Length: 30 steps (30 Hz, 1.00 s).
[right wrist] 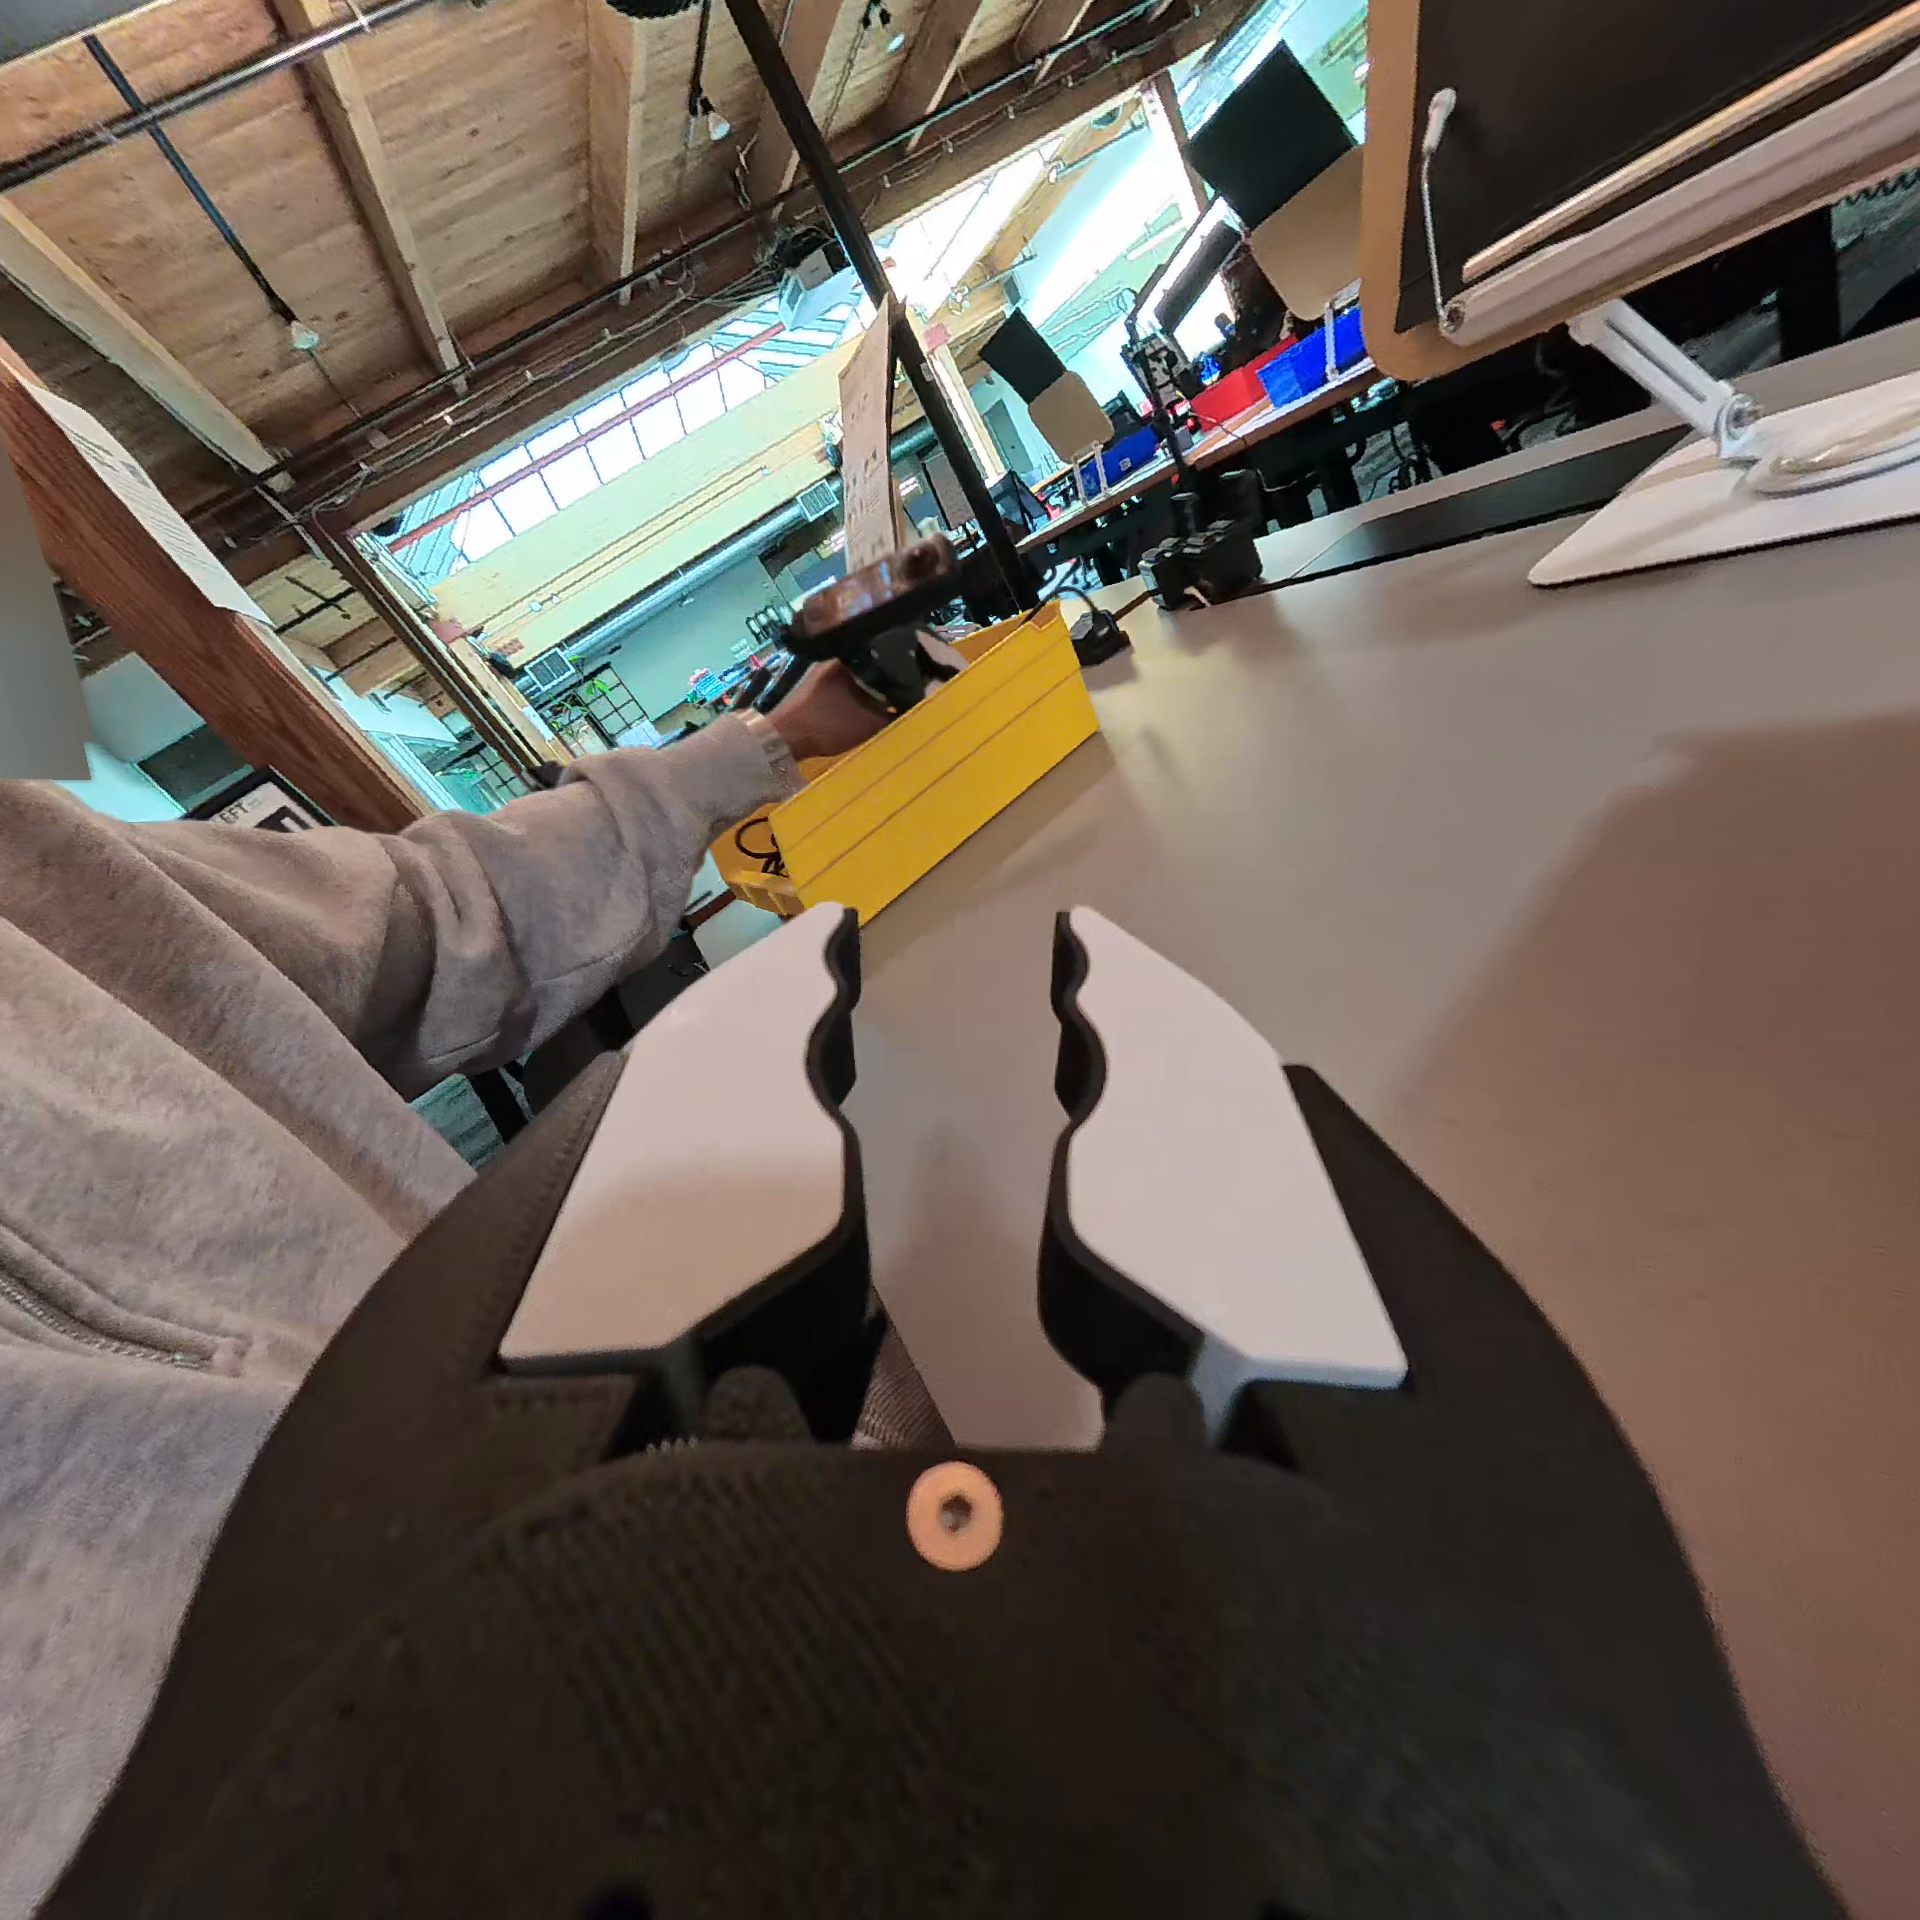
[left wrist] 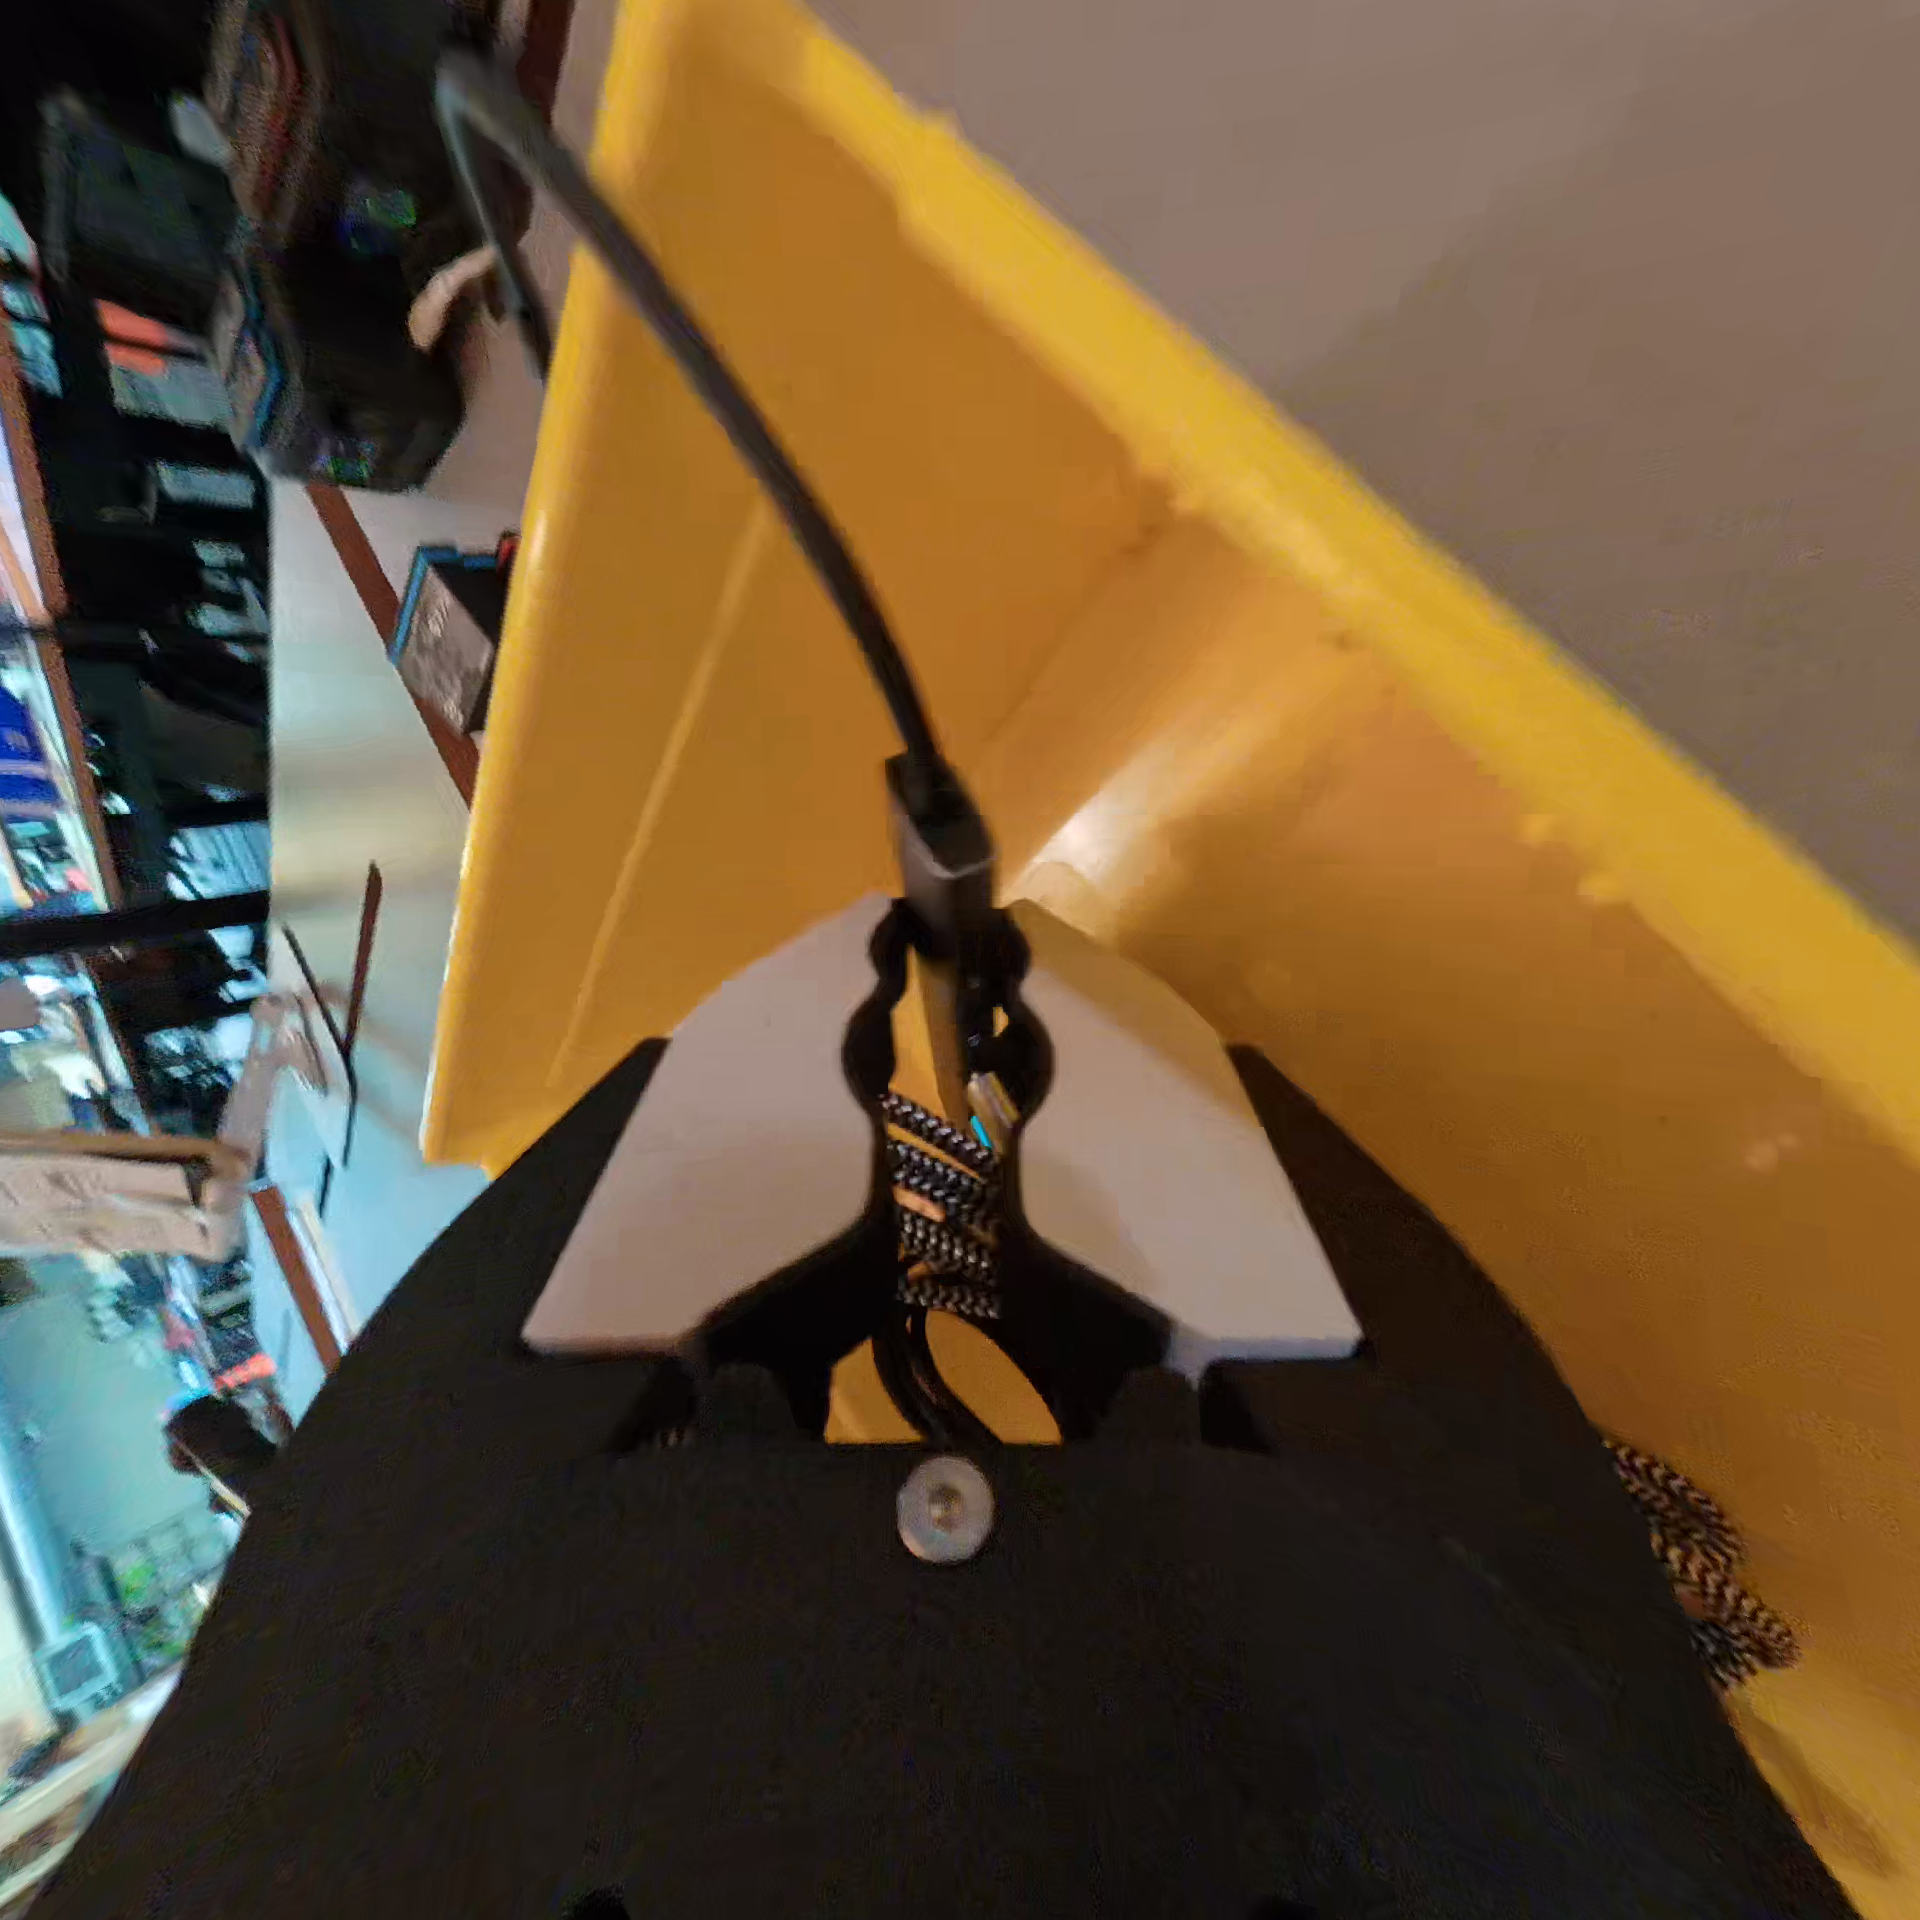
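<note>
Clamping a black cable's metal plug (left wrist: 940, 842) inside the yellow plastic bin (left wrist: 1351, 831), left hand-held gripper (left wrist: 945, 935); right hand-held gripper (right wrist: 956, 966) apart, empty, over the grey worktop (right wrist: 1455, 831).

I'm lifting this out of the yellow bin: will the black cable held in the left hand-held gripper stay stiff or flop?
Probably floppy: the black cable already arcs away from the left hand-held gripper. Its connector looks rigid, so the grip may hold. The trailing length could drag along the yellow bin.
</note>
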Motion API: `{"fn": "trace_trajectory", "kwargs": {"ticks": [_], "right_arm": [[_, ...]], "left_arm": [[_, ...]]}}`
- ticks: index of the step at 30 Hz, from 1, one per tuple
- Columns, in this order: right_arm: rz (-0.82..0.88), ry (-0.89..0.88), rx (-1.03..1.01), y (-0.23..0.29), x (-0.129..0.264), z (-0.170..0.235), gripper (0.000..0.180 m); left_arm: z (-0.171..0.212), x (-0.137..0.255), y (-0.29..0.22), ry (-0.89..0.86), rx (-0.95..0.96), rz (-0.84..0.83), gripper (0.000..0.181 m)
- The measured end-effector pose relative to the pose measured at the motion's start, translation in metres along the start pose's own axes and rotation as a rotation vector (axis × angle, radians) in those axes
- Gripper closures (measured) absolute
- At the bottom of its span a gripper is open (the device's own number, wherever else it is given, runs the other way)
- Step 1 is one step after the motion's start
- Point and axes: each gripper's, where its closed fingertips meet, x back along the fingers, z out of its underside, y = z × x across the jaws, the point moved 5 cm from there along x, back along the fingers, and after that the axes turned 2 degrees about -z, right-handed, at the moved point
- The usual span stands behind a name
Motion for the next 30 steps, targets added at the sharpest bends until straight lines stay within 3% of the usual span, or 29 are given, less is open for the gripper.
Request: {"fn": "trace_trajectory", "kwargs": {"ticks": [3,6,9,14,17,20,25,30], "right_arm": [[0.004,0.009,-0.011,-0.001,-0.002,0.003,0.144],[0.003,0.024,-0.006,-0.001,-0.003,0.005,0.144],[-0.012,0.023,-0.025,0.000,-0.002,0.005,0.144],[-0.087,0.049,-0.182,0.006,-0.002,0.022,0.144],[-0.141,0.068,-0.208,0.013,-0.004,0.024,0.143],[-0.160,0.066,-0.174,0.019,-0.001,0.019,0.144],[-0.157,0.045,-0.139,0.021,0.004,0.013,0.144],[-0.150,0.055,-0.084,0.024,0.006,0.011,0.144]], "left_arm": [[-0.006,0.012,0.013,-0.052,0.035,-0.076,0.165],[-0.006,0.061,0.052,-0.171,0.168,-0.170,0.163],[-0.005,0.133,0.092,-0.282,0.248,-0.261,0.163],[-0.021,0.272,0.141,-0.404,0.197,-0.509,0.165],[-0.047,0.348,0.149,-0.536,0.198,-0.566,0.169],[-0.080,0.397,0.135,-0.630,0.167,-0.556,0.170],[-0.142,0.414,0.063,-0.766,0.101,-0.382,0.169],[-0.188,0.358,-0.039,-0.836,0.053,-0.195,0.166]]}}
